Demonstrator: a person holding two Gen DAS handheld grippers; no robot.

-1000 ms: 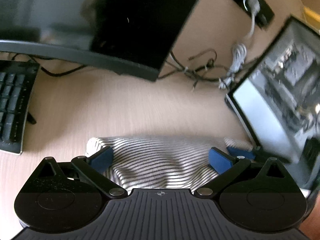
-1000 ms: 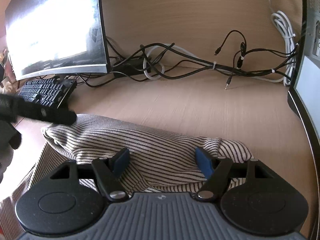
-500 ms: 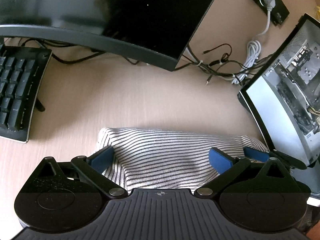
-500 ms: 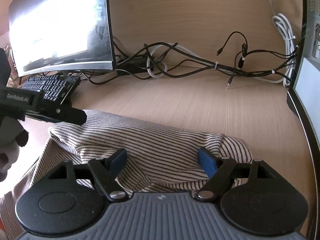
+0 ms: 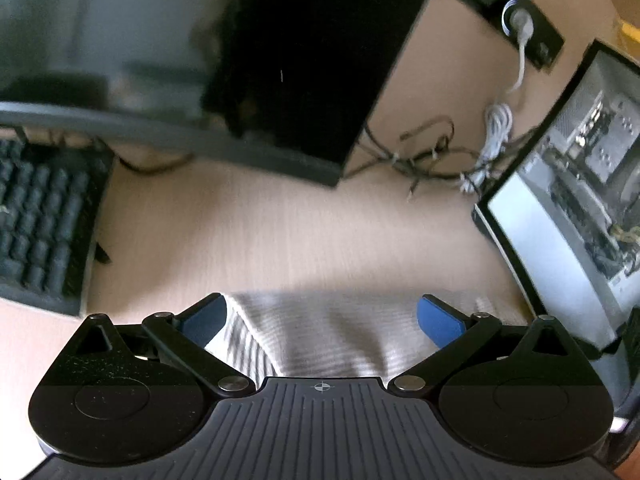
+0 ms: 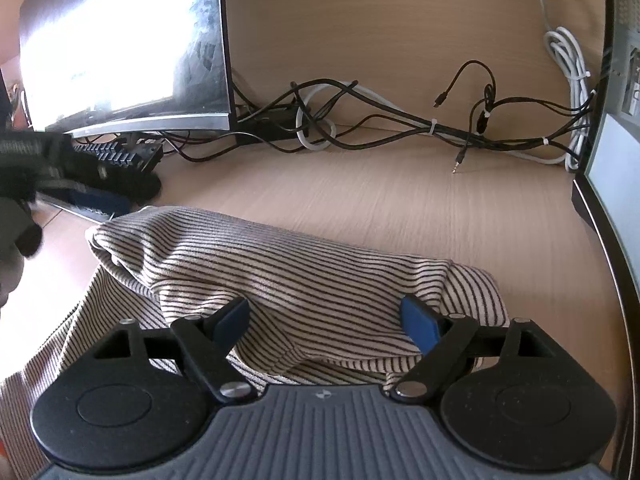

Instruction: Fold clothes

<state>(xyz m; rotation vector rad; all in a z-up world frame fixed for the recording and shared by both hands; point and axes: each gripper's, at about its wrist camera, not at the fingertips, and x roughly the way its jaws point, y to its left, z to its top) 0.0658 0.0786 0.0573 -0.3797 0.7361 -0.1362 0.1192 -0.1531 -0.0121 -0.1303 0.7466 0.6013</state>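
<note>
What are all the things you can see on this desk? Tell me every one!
striped garment: one, cream with dark stripes, bunched on the desk in front of both grippers
desk: one, light wood, under everything
monitor: one, black frame, glaring screen, back left
keyboard: one, black, left, partly under the monitor
cables: a tangle, black and white, along the back edge
computer case: one, clear side panel, right edge
left gripper: one, black with blue pads, jaws wide apart above the garment
right gripper: one, black with blue pads, jaws opening, cloth between them
</note>
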